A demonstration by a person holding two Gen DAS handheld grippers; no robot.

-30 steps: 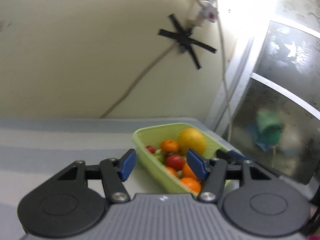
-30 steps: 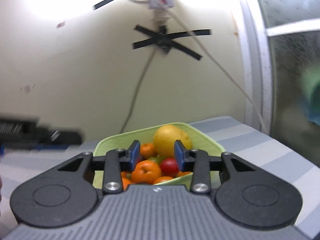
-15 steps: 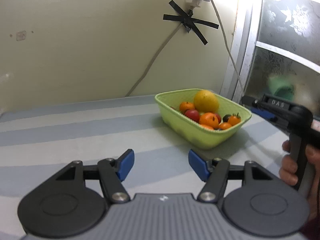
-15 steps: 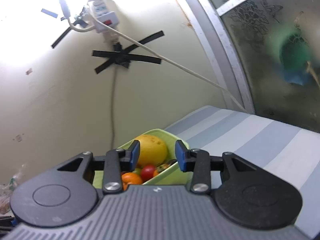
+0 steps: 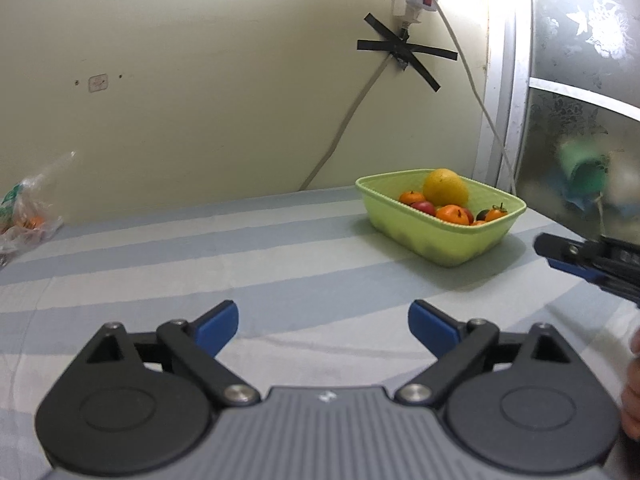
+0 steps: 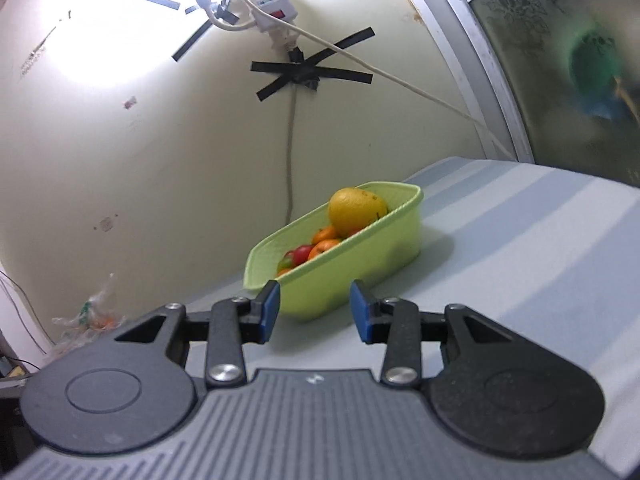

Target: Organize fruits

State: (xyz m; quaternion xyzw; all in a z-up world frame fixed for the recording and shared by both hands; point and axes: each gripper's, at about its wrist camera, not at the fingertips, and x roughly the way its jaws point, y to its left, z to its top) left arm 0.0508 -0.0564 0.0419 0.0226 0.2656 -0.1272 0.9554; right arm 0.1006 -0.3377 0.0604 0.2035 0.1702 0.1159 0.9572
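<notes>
1. Left gripper [image 5: 323, 322]: fingers [image 5: 218, 326] spread wide, nothing between them, held above the striped table [image 5: 200, 264], well back from the basket [image 5: 440, 236].
2. Right gripper [image 6: 314, 312]: fingers [image 6: 270, 310] parted to a moderate gap, empty, poised just short of the basket's [image 6: 360, 272] near wall. Also seen at the right edge of the left wrist view [image 5: 580, 260], off to the basket's right and apart from it.
3. Green basket standing on the table near the wall, toward the back right corner beside the frosted window [image 5: 580, 100].
4. Inside the basket: large yellow fruit [image 5: 445, 187] at the back, rising above the rim; tangerines [image 5: 452, 215] in front of and beside it; a red fruit [image 5: 424, 207] between two tangerines; a small dark fruit [image 5: 483, 214] and a small stemmed orange one [image 5: 496, 213] near the right end. From the right wrist view, yellow fruit [image 6: 357, 210] highest, tangerines [image 6: 326, 240] and a red fruit [image 6: 302, 254] lower toward the left end.
5. Clear bag [image 5: 28, 208] lying at the far left of the table against the wall, something orange inside; contents otherwise hard to make out.
6. On the wall above the basket: black tape [image 5: 404, 54] crossed over a cable [image 5: 348, 128], power strip [image 6: 270, 0] higher up.
7. Part of a hand [image 5: 632, 392] at the right edge of the left wrist view, blurred.
</notes>
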